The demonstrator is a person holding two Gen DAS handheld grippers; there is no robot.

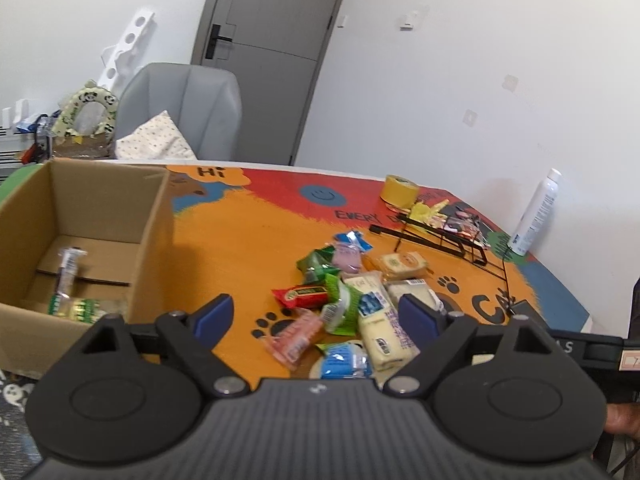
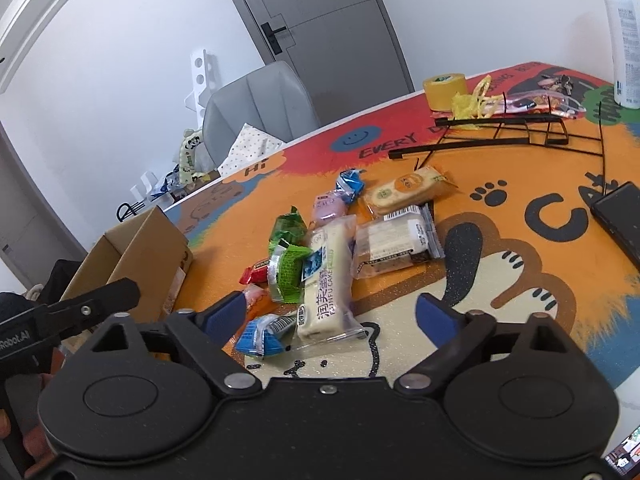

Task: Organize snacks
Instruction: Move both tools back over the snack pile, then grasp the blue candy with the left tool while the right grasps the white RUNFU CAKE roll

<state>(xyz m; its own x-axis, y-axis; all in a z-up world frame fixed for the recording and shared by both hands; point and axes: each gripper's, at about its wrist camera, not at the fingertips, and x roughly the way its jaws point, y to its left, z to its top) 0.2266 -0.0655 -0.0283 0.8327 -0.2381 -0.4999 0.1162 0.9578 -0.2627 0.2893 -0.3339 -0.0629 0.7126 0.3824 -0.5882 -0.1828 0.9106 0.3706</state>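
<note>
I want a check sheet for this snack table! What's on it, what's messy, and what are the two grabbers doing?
Surface: table with a bright cartoon mat, orange with paw prints.
Job's things: snacks heaped mid-table; box at the left, a few packets already inside.
Clutter: tape roll, wire rack, spray can, black device.
Grippers: left gripper open, empty, over the heap; right gripper open, empty, near the cake bar.
Cables: thin black one near the rack.
Surroundings: grey chair, door, white walls.
</note>
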